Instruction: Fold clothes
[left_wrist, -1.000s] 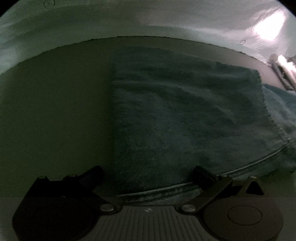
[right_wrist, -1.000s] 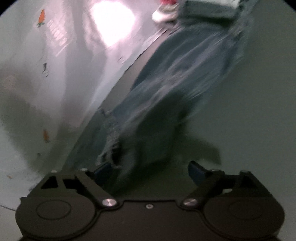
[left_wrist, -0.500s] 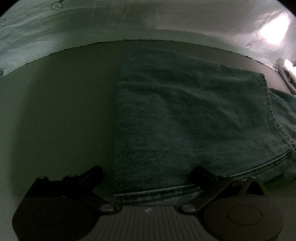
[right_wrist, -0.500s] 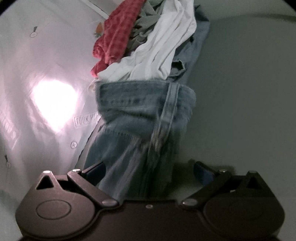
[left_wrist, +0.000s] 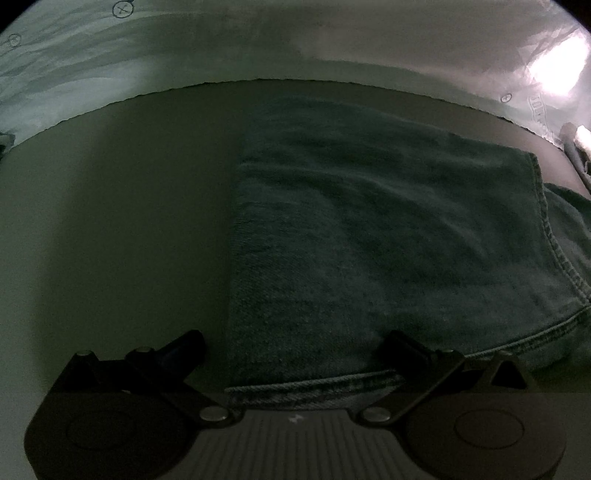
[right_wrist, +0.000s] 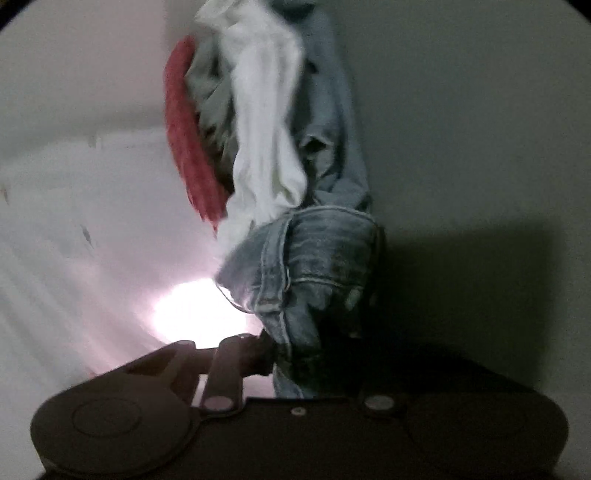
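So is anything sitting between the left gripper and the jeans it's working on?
Nothing visible. The folded jeans lie flat on the table, and their hemmed edge already sits between the open jaws of the left gripper. The pile of clothes is off to the side.

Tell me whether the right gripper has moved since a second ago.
Yes. The right gripper swung along the blue denim jeans toward the red, white and grey clothes pile.

folded dark denim jeans (left_wrist: 373, 240) flat on grey surface (left_wrist: 118, 229), left tongs (left_wrist: 291, 341) spread wide at near hem, left finger off fabric, right finger on it, plastic sheet (left_wrist: 258, 48) far
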